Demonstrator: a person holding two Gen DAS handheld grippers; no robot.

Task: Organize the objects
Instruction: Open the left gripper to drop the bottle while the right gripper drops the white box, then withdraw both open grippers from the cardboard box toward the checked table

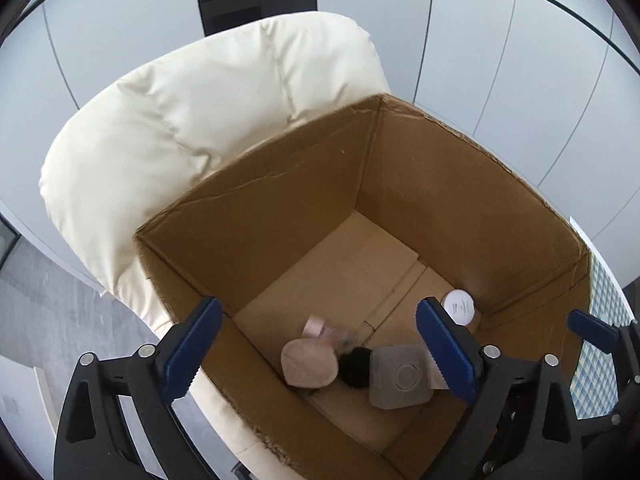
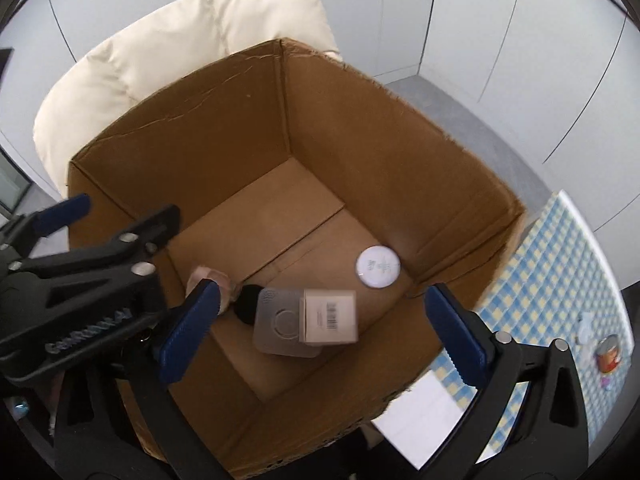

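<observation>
Grippers, left (image 1: 320,352) and right (image 2: 324,336), hang wide apart and empty over an open brown cardboard box (image 2: 328,92). Centre frame, a small beige carton with barcode (image 2: 330,316), blurred, sits over a grey square case (image 2: 280,326) inside; a round white lid (image 2: 378,267) lies right.

Clear item (image 1: 340,334) blurred, unidentifiable; small box (image 2: 330,316) motion-smeared; black object (image 1: 354,366) partly hidden.

Right tongs (image 2: 320,332) stand wide apart above the open box (image 2: 360,128), nothing pressed between the pads. On the box floor: a small carton (image 2: 330,316), blurred, overlapping a grey square case (image 2: 276,328); a black item (image 2: 248,302); a white disc (image 2: 378,266) apart. Left tongs (image 2: 120,220) enter at left. Checked cloth (image 2: 560,264) covers the bench at right.
</observation>
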